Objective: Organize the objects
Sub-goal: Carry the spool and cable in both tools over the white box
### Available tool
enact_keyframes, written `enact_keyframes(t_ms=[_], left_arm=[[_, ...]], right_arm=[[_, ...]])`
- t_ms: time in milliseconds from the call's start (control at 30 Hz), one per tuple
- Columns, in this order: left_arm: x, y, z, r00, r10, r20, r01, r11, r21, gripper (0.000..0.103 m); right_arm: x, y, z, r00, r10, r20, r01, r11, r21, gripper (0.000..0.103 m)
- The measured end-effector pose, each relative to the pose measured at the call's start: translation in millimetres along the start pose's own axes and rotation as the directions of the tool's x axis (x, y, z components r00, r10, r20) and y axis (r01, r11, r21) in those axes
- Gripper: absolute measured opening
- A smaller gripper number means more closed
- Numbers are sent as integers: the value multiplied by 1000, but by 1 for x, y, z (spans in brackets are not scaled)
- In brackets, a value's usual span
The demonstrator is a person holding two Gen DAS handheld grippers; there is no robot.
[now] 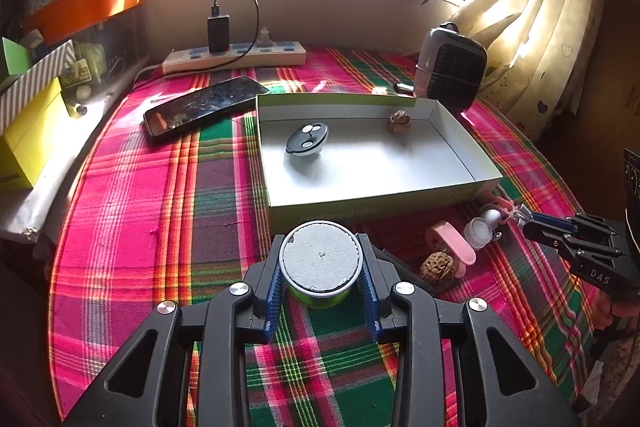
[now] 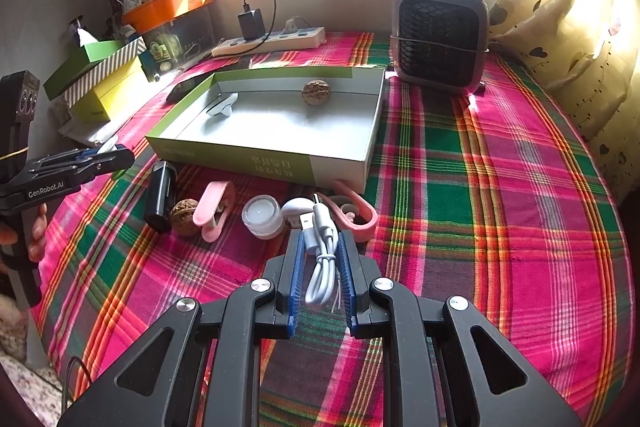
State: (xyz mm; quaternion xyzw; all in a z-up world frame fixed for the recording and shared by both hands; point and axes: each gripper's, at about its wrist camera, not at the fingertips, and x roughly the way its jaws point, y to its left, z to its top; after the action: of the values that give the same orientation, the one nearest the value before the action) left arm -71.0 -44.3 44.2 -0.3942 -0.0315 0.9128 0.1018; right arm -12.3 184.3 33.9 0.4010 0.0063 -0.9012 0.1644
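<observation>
A table draped in a pink, green and orange plaid cloth (image 2: 460,187) is sitting under a bright barred window, with a cream curtain (image 2: 568,39) hanging at its right edge. Along the back edge a white power strip (image 1: 236,57) is lying with a black charger plugged in, and a small grey fan heater (image 2: 440,35) is standing near the back right corner. A dark phone (image 1: 204,105) is lying just left of an open green-and-white box (image 1: 460,193), which is holding a walnut (image 2: 316,91) by its far wall and a round black-and-white gadget (image 1: 307,139) towards its left side; the print on the box's front wall is appearing upside down and is too blurred to read.

The left gripper (image 1: 322,269) is clamping its blue pads partway closed on a small green tin with a grey lid (image 1: 320,257), holding it above the cloth just in front of the box. "GenRobot.AI" is showing on this gripper's side in the right wrist view.

The right gripper (image 2: 322,263) is squeezing fully onto a coiled white USB cable (image 2: 320,267); "DAS" is readable on its body. Before the box's front wall are lying a second walnut (image 2: 185,211), a pink clip (image 2: 214,211), a small clear jar (image 2: 262,217), a black battery (image 2: 160,197) and a pink band (image 2: 360,215).
</observation>
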Motion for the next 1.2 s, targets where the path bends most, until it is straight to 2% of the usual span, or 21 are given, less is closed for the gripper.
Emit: enact_keyframes(t_ms=[267, 667, 1200], left_arm=[[4, -7, 14, 1000, -17, 0, 17, 1000, 20, 31], [26, -20, 47, 999, -40, 8, 39, 997, 61, 31], [81, -37, 92, 998, -57, -24, 59, 992, 109, 31]], right_arm=[[-4, -1, 14, 999, -16, 30, 16, 1000, -5, 18], [12, -6, 48, 998, -32, 45, 32, 999, 14, 18], [63, -1, 99, 996, -87, 27, 87, 996, 20, 18]])
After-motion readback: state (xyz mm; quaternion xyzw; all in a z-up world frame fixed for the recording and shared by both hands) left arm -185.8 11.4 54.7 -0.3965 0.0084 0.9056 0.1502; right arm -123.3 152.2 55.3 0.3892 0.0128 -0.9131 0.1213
